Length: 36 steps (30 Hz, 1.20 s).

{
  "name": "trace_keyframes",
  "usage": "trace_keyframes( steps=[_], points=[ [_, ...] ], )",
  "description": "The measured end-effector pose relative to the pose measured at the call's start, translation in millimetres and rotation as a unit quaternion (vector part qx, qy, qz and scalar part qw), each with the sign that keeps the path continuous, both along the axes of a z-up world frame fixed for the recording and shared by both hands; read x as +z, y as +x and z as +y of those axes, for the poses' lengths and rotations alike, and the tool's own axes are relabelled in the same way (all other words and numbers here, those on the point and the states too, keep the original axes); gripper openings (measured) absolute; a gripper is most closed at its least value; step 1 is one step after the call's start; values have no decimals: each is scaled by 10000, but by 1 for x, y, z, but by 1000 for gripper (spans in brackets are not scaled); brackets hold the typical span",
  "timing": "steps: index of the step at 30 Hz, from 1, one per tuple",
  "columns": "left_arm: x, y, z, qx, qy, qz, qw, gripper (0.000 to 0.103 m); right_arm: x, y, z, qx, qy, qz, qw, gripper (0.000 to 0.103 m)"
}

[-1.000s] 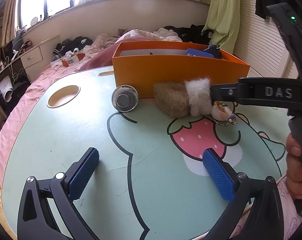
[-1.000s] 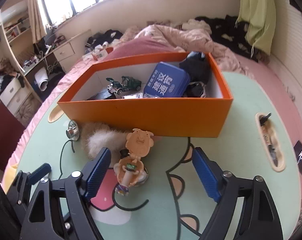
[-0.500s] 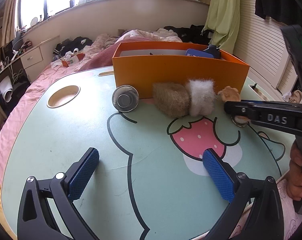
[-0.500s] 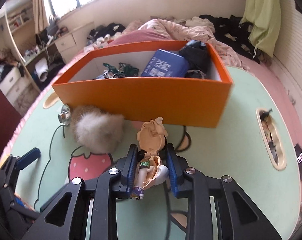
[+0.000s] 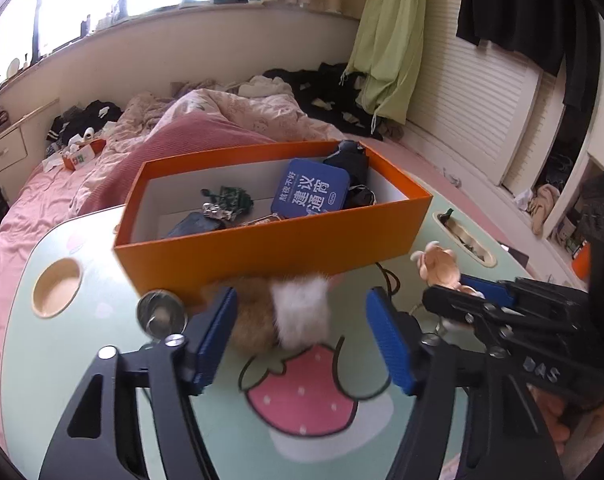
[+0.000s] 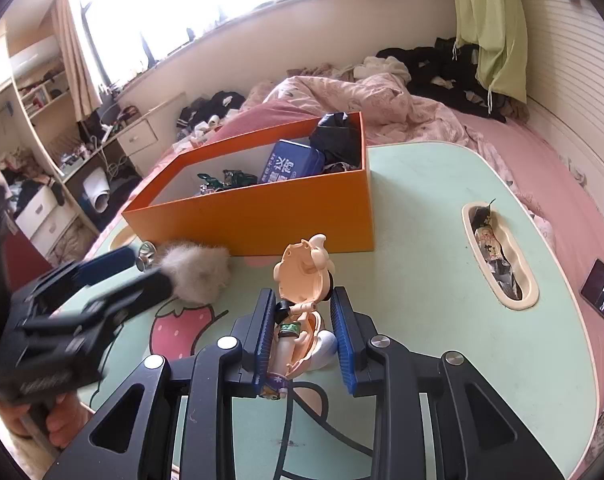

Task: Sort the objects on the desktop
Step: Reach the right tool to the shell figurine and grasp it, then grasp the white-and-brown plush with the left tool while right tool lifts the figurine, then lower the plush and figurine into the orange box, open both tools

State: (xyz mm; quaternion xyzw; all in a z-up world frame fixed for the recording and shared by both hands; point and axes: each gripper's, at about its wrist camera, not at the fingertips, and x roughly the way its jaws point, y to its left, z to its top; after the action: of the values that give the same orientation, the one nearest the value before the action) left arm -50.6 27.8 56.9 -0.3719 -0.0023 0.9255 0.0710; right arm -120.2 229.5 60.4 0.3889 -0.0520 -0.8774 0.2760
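On the pale green tabletop [image 6: 442,216], printed with a cartoon face and a pink strawberry [image 5: 306,396], an orange box [image 5: 269,240] stands toward the far edge, and the table itself rests on a bed [image 6: 542,152] spread with pink sheets and a rumpled quilt. Inside the box lie a blue tin [image 5: 310,192], a green toy car [image 5: 229,198] and some dark items. Just before its near wall sit a furry brown-and-white toy [image 5: 285,316] and a small shiny metal cup [image 5: 159,312] beside it. The right gripper [image 6: 304,332] is clamped on a peach-coloured pig figurine [image 6: 302,284] (its lid-like head tilted up above the pads). The left gripper [image 5: 302,332] has just been closing; its blue pads flank the furry toy with a gap at the right side, so no grip shows. Oval recesses are moulded into the tabletop: one at the left [image 5: 57,286], one at the right [image 6: 498,256] filled with clutter. Beyond the bed, bright windows [image 6: 189,4], a green curtain [image 5: 386,40], white slatted doors [image 5: 474,108] and cluttered drawers [image 6: 137,136] line the room.
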Motion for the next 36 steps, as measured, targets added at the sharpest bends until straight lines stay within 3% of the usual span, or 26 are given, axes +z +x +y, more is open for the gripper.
trace_keyframes(
  steps=[2, 4, 9, 12, 17, 23, 29, 33, 36],
  points=[
    [-10, -16, 4, 44, -48, -257, 9996, 47, 0, 0, 2, 0, -24, 1, 10000, 27],
    [-18, -17, 5, -55, 46, -317, 9995, 27, 0, 2, 2, 9, -23, 22, 10000, 27],
    [-24, -13, 13, -317, -10, -270, 9991, 25, 0, 3, -1, 28, 5, 34, 10000, 27],
    [-19, -5, 6, -380, 218, -225, 9988, 25, 2, 3, 0, 31, -31, 53, 10000, 27],
    [16, 11, -13, -448, 664, 189, 9966, 25, 22, -2, 1, 58, -97, 266, 9996, 27],
    [58, -5, -34, -77, 511, 660, 9965, 25, 60, -22, -16, 185, -135, 614, 9978, 27],
    [64, -47, -42, 236, 291, 556, 9977, 25, 69, -67, -55, 322, 87, 550, 9979, 27],
    [47, -76, -50, 387, 345, 195, 9985, 25, 56, -97, -86, 300, 389, 376, 9981, 27],
    [32, -88, -58, 488, 468, -17, 9977, 32, 42, -111, -100, 304, 535, 182, 9979, 28]
  ],
)
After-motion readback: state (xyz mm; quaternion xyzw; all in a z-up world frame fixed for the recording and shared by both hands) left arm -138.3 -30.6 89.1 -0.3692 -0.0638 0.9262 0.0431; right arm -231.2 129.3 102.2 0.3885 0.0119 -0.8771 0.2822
